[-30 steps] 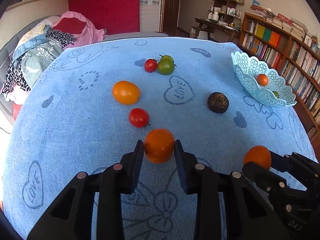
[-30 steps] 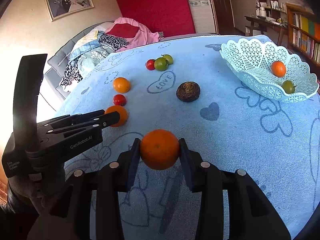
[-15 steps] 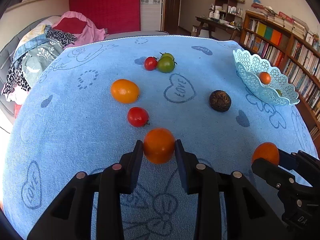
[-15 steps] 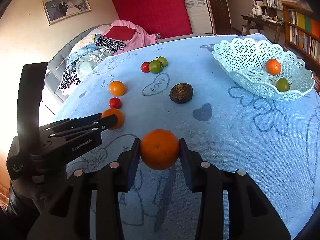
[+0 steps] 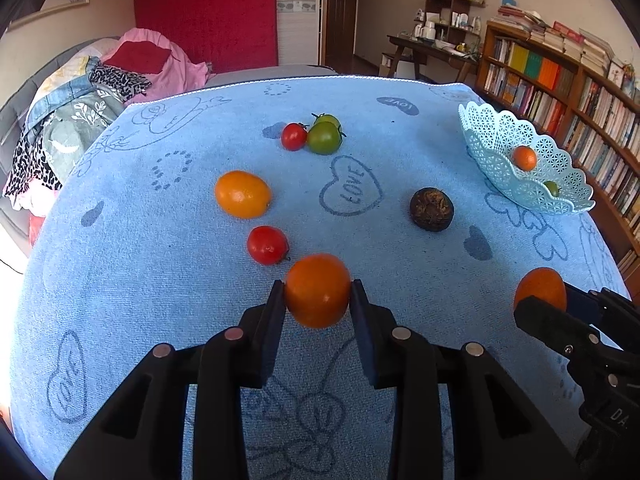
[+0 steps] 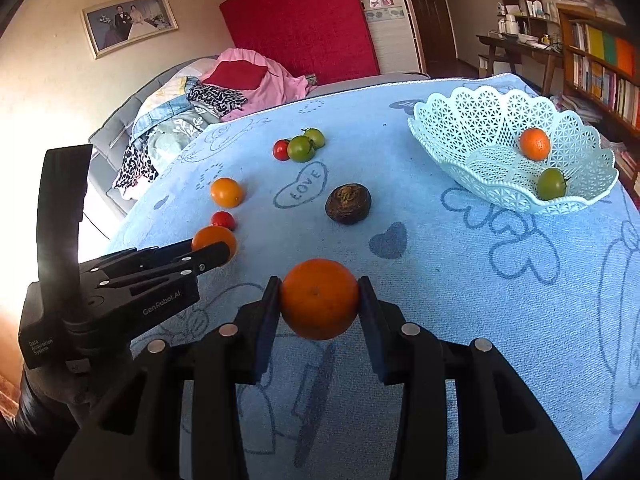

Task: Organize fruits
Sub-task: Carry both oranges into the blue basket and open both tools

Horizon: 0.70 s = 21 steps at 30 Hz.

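Left wrist view, claw: left claw [image 5: 318, 292] clamped on an orange tomato [image 5: 317, 290], pads on its two flanks — fruit lifted just above the blue cloth [image 5: 120, 280].
Left wrist view, handling: smooth skin, likely light and a bit soft; I judge a gentle grip across the widest part is right, since a squeeze would bruise it.
Left wrist view, count ahead of the claw: one red tomato [image 5: 267, 245] just beyond the tips, one orange oval fruit [image 5: 242, 193] farther left, one dark wrinkled fruit [image 5: 431, 209] to the right, and far ahead one small red tomato [image 5: 294, 136] touching two green tomatoes [image 5: 324, 138].
Left wrist view, basket: lace basket [image 5: 496, 148] far right, holding one small orange and one green fruit.
Right wrist view, claw: right claw [image 6: 319, 306] closed on a mandarin [image 6: 319, 305] — held at its equator, clear of the cloth.
Right wrist view, handling: firm, dimpled peel, probably less slippery than the tomato.
Right wrist view, count: basket ahead and right with two fruits; six loose fruits on the cloth; two held.
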Each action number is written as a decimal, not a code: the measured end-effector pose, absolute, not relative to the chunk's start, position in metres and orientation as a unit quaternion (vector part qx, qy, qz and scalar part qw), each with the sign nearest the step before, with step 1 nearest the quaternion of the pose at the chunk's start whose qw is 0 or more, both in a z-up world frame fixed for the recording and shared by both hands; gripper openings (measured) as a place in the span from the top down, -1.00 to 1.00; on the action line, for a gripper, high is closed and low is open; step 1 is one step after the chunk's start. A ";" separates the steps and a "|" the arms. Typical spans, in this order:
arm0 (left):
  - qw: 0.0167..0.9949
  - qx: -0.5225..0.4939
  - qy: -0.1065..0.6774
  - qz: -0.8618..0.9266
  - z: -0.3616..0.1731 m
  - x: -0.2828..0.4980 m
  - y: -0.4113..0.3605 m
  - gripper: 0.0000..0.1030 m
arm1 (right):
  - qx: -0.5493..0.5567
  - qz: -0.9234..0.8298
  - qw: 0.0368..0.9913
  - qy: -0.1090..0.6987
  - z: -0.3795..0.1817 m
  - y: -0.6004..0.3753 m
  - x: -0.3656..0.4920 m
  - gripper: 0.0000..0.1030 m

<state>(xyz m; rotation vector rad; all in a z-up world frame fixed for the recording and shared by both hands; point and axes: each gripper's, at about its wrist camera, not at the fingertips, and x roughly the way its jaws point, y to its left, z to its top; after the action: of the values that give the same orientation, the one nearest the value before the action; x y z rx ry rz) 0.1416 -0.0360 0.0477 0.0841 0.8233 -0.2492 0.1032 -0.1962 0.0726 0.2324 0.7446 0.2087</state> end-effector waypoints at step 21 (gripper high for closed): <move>0.916 0.081 0.334 -0.209 0.107 0.149 -0.135 0.36 | 0.141 -0.008 0.948 0.286 0.116 -0.306 0.105 0.23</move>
<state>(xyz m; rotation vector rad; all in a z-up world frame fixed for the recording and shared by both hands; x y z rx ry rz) 0.1492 -0.1350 0.1070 0.1660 0.6874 -0.4298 0.1045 -0.3059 0.1164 0.2872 0.5830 -0.0169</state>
